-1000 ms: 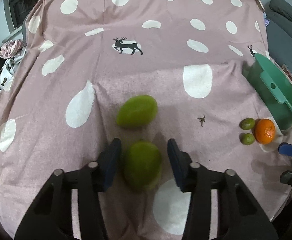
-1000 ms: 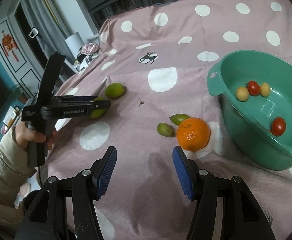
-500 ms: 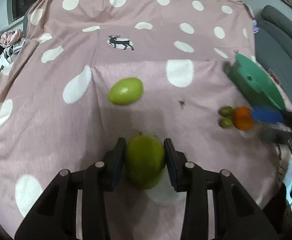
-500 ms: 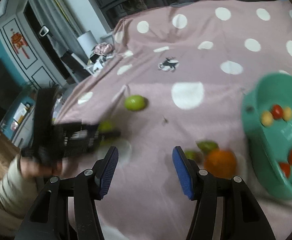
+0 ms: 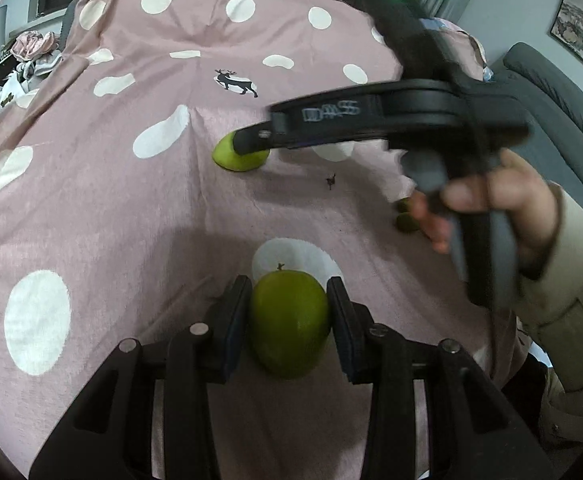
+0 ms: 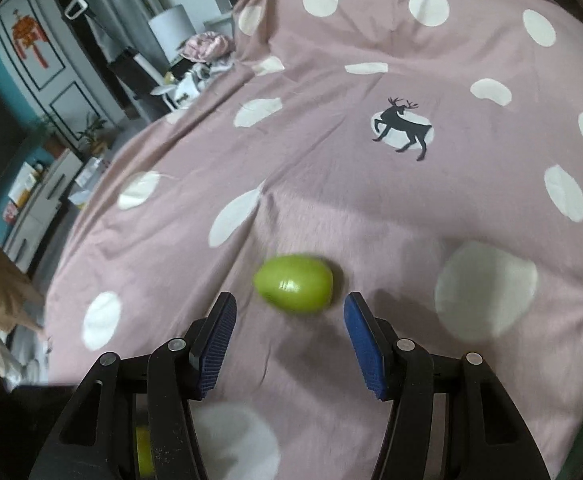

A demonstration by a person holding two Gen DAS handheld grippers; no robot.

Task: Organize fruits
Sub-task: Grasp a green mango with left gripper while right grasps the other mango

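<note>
A green mango point(image 5: 289, 320) sits between the blue pads of my left gripper point(image 5: 287, 292), which is shut on it just above the pink dotted cloth point(image 5: 91, 208). A second green mango point(image 6: 293, 282) lies on the cloth just beyond the tips of my right gripper point(image 6: 290, 304), whose jaws stand open and apart from it. In the left wrist view the right gripper's black frame point(image 5: 371, 116) crosses the picture, its tip over that second mango point(image 5: 237, 160), held by a hand point(image 5: 491, 200). Two small green fruits point(image 5: 405, 220) peek out behind that hand.
A grey sofa point(image 5: 551, 92) stands past the cloth's right side. Clothes and clutter point(image 5: 31, 44) pile up at the far left corner. Cabinets and a lamp point(image 6: 51, 184) line the room beyond the left edge. A printed deer point(image 6: 403, 128) marks the cloth.
My left gripper closed on the near mango and drew it back. The right gripper swung left, away from the orange and green basin, to the second mango.
</note>
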